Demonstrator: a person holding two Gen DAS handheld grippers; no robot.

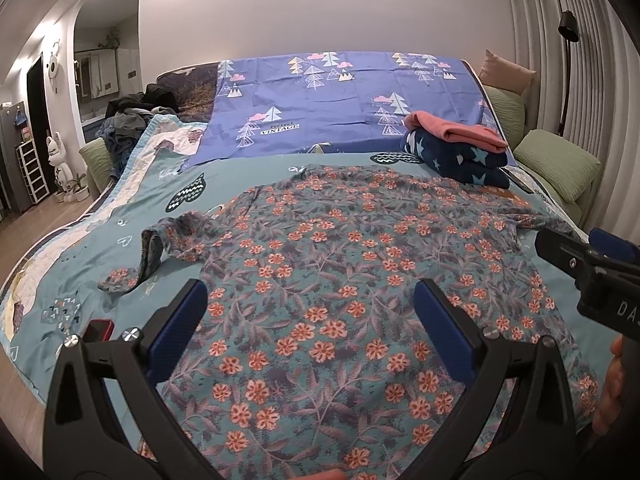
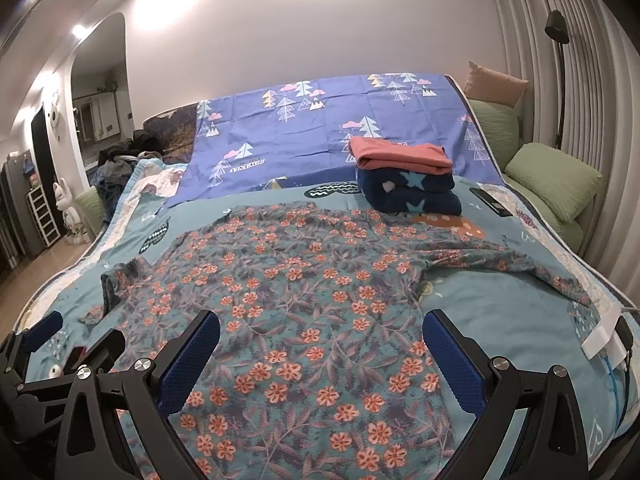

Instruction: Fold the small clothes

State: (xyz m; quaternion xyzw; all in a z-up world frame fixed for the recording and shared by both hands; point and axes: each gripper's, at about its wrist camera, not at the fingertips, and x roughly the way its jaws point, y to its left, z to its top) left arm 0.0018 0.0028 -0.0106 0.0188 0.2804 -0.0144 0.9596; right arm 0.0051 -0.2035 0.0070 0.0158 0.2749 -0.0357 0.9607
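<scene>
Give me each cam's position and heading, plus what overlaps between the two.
Left wrist: on the left gripper, over the near hem of the floral shirt, facing the far wall; its own open fingers, the right gripper and a bit of hand show.
Right wrist: on the right gripper, further right, same heading; its open fingers and the left gripper show.
Shared: floral shirt, folded stack, purple tree-print sheet.

Ahead of me a blue tree-print sheet [image 1: 340, 104] drapes the headboard, green pillows [image 2: 554, 178] sit right, a floor lamp [image 2: 558, 76] behind.
</scene>
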